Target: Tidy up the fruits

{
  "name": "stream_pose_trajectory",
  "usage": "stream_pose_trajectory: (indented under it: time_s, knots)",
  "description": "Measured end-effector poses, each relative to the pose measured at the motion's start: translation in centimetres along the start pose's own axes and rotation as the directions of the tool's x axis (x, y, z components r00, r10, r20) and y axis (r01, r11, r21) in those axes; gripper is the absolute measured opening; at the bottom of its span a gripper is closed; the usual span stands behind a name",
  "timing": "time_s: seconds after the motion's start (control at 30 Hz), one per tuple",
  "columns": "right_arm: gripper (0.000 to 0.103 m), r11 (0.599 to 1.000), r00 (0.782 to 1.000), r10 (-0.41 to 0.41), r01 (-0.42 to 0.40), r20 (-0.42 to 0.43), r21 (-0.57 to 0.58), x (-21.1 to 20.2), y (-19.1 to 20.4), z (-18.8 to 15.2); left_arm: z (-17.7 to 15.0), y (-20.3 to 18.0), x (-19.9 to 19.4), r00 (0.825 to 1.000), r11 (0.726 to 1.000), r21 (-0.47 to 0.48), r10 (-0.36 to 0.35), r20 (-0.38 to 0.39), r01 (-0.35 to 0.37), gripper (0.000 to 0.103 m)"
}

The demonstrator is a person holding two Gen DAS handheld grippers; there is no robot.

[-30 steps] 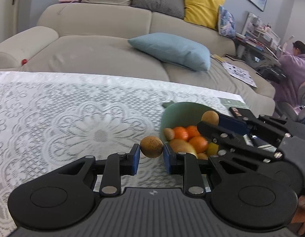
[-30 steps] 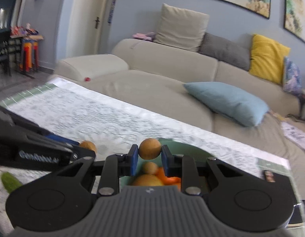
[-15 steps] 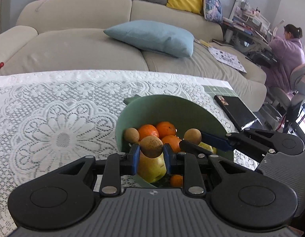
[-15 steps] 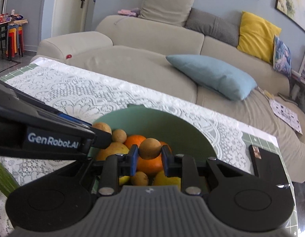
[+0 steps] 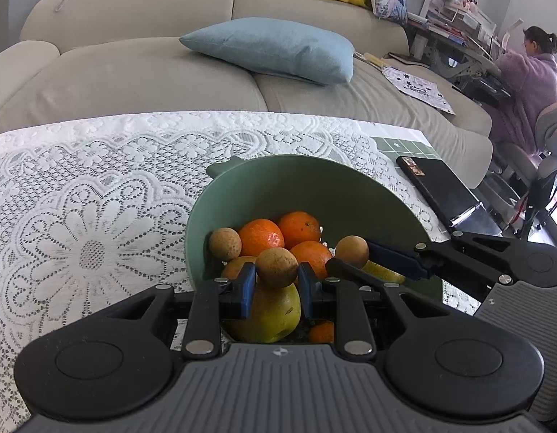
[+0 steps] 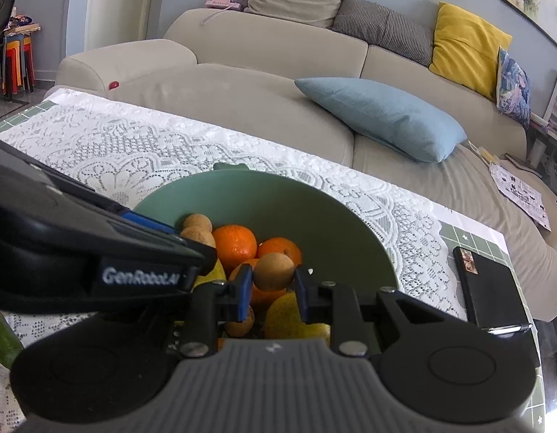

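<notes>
A green bowl [image 5: 314, 180] sits on the lace tablecloth and holds oranges [image 5: 261, 236], a yellow pear [image 5: 274, 315] and a small brown fruit [image 5: 225, 244]. My left gripper [image 5: 276, 283] is shut on a small brown round fruit [image 5: 276, 267], just above the bowl's near side. My right gripper [image 6: 273, 287] is shut on another small brown round fruit [image 6: 274, 272], also over the bowl [image 6: 314, 209]. The right gripper shows in the left wrist view [image 5: 350, 258] with its fruit [image 5: 352, 251]. The left gripper's body [image 6: 98, 252] crosses the right wrist view.
A black phone-like case [image 5: 440, 191] lies on the table's right end, also in the right wrist view [image 6: 491, 288]. A green object [image 6: 2, 342] lies at the left edge. A sofa with a blue cushion [image 5: 274, 48] stands behind the table. A person [image 5: 531, 79] sits at far right.
Both grippers have moved forward and down over the green bowl, each still holding its brown fruit. The bowl now fills more of both views.
</notes>
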State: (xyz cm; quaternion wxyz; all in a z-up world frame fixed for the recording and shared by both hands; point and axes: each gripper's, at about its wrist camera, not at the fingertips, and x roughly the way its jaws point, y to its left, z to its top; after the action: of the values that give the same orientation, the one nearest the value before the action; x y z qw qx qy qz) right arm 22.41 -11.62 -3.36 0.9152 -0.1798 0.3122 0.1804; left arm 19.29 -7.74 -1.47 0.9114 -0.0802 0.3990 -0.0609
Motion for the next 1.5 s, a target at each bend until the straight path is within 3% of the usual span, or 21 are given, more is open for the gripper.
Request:
stream_pose_trajectory:
  time_s: [0.4,0.5,0.6,0.67,0.77,1.1,1.2,1.33,1.5]
  knots:
    - [0.022,1.0,1.0,0.0,0.0,-0.022,-0.002,0.4,0.0,-0.1,0.0,0.0,0.2,1.0,1.0,0.018,-0.01,-0.008,0.011,0.029]
    - [0.03,1.0,1.0,-0.014,0.014,-0.017,-0.001,0.2,-0.1,0.0,0.0,0.1,0.1,1.0,1.0,0.012,-0.014,-0.007,0.014,0.032]
    - [0.039,0.999,0.999,-0.039,0.039,-0.012,-0.009,0.0,0.1,0.0,0.1,0.2,-0.2,1.0,1.0,-0.004,-0.023,-0.001,0.023,0.044]
    - [0.054,0.998,0.998,-0.066,0.066,-0.009,-0.02,-0.2,0.3,0.0,0.1,0.2,-0.3,1.0,0.999,-0.018,-0.029,-0.004,0.028,0.049]
    - [0.064,0.994,0.994,-0.107,0.107,-0.001,-0.036,-0.6,0.5,0.0,0.2,0.0,-0.6,1.0,0.999,-0.026,-0.025,-0.005,0.025,0.051]
    - [0.075,0.994,0.994,-0.107,0.107,0.037,-0.008,-2.1,0.4,0.3,0.3,0.4,-2.9,0.999,0.999,-0.036,-0.02,0.025,0.021,0.056]
    - [0.084,0.994,0.992,-0.109,0.108,0.062,0.01,-2.7,0.4,0.5,0.2,0.4,-3.9,0.999,1.0,-0.023,-0.008,0.045,0.009,0.057]
    - [0.093,0.996,0.992,-0.077,0.071,0.102,0.058,-3.7,0.3,0.8,-0.2,0.9,-5.5,0.997,1.0,-0.016,0.008,0.075,-0.006,0.058]
    - [0.095,0.997,0.988,0.0,-0.012,0.152,0.078,-4.9,0.8,1.1,-0.8,1.8,-7.7,0.995,1.0,0.002,0.017,0.103,-0.017,0.06]
